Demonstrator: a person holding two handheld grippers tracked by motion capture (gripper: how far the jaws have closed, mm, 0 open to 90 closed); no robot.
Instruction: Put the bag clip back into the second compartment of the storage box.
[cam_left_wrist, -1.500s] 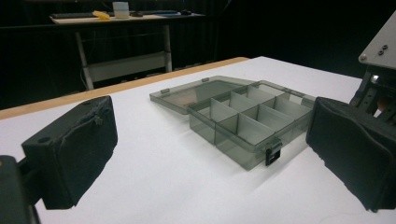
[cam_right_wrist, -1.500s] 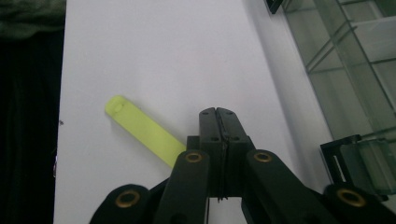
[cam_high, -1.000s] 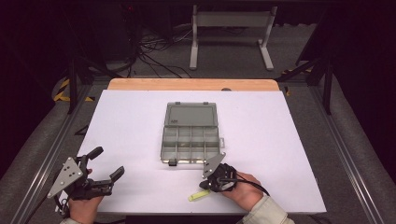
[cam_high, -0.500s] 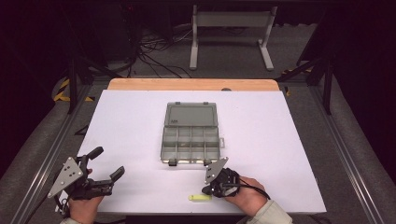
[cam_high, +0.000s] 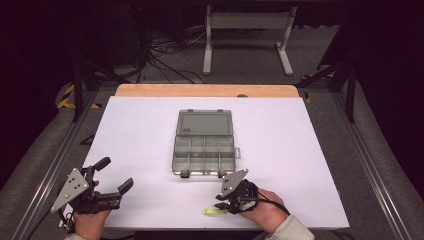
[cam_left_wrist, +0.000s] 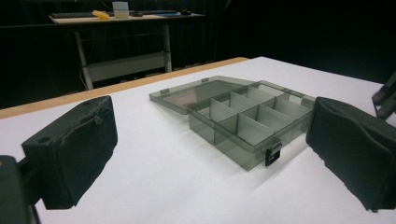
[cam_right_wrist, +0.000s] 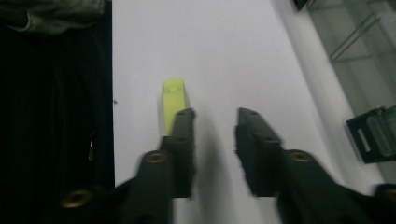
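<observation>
Right gripper view: the right gripper (cam_right_wrist: 215, 116) is held low with fingers just parted and empty beside the yellow-green piece (cam_right_wrist: 174, 100), laid flat near the counter (cam_high: 150, 130) edge, short of the open box (cam_high: 204, 149).

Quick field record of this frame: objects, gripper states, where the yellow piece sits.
surface: white table top
box: grey translucent plastic compartment box, lid open flat, compartments look empty
small item: flat yellow-green plastic piece, lying on the table near its front edge, apart from the box
right gripper: jaws have just been opening, nothing between them; the piece lies beside and partly under one jaw
left gripper: jaws wide open, nothing held, pointed toward the box
</observation>
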